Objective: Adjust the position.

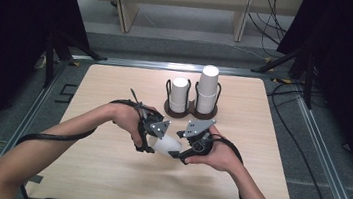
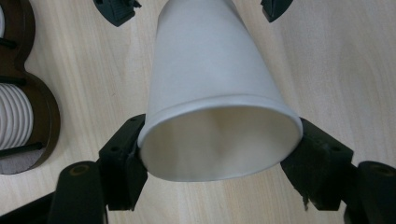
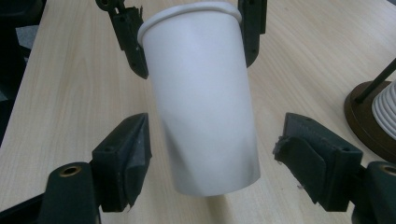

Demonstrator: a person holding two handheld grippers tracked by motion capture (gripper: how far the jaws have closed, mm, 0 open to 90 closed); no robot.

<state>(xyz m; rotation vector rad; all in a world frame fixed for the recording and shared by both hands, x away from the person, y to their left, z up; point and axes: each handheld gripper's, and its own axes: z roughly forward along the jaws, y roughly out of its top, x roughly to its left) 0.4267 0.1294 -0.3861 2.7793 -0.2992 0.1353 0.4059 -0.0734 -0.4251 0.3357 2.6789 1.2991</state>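
Left gripper (image 2: 219, 154) clamped on the rim end of a white paper cup (image 2: 210, 84), pads pressed against both sides of the open mouth. Right gripper (image 3: 210, 163) spread wide around the cup's base end, pads clear of its wall on either side. Cup lifted above the wooden worktop (image 1: 106, 167), lying sideways between both grippers. Beyond them, a dark double cup holder (image 1: 191, 110) with stacked cups.

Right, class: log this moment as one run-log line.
left gripper: shut on paper cup at rim | right gripper: open, jaws astride cup base, not touching | cup holder: two stacks, right taller
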